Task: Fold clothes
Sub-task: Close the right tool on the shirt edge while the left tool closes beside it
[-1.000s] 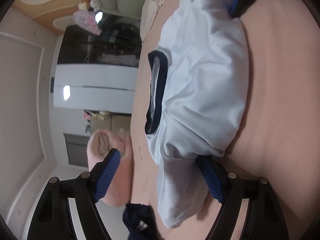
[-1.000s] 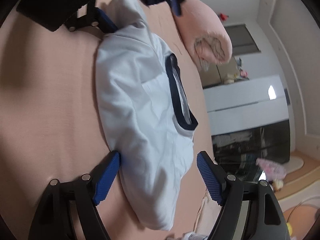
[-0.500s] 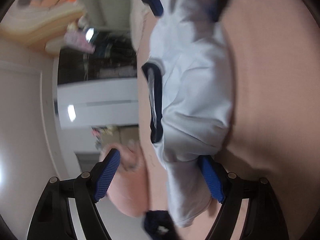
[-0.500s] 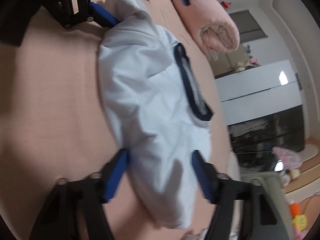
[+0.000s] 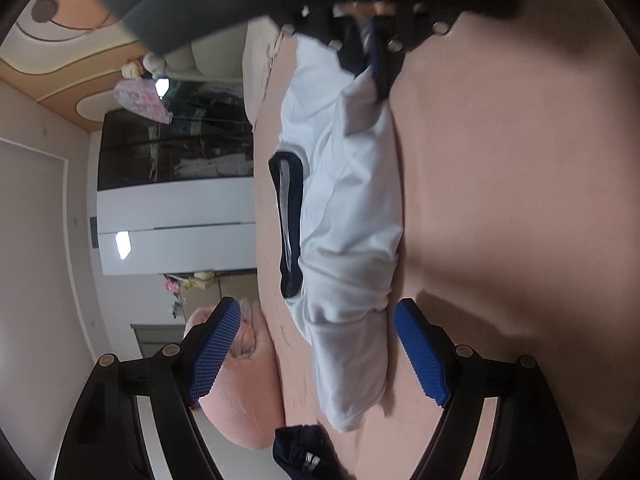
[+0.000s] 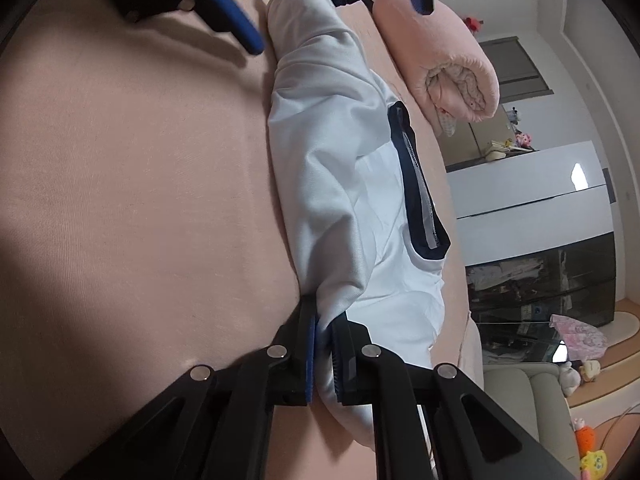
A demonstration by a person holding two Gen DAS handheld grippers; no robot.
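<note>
White shirt (image 6: pixel 340 184) on pink bed (image 6: pixel 140 168).
Right gripper (image 6: pixel 324 356) clamps shirt's edge; left gripper (image 5: pixel 316 356) spread wide, astride sleeve.

My right gripper (image 6: pixel 323 354) has its jaws pinched tight, blue pads nearly together on a fold of the white shirt (image 6: pixel 352 184). My left gripper (image 5: pixel 316 350) is spread wide, one pad (image 5: pixel 214 350) off the bed edge, the other just beside the shirt's sleeve end, gripping nothing. The two grippers face each other across the shirt.
</note>
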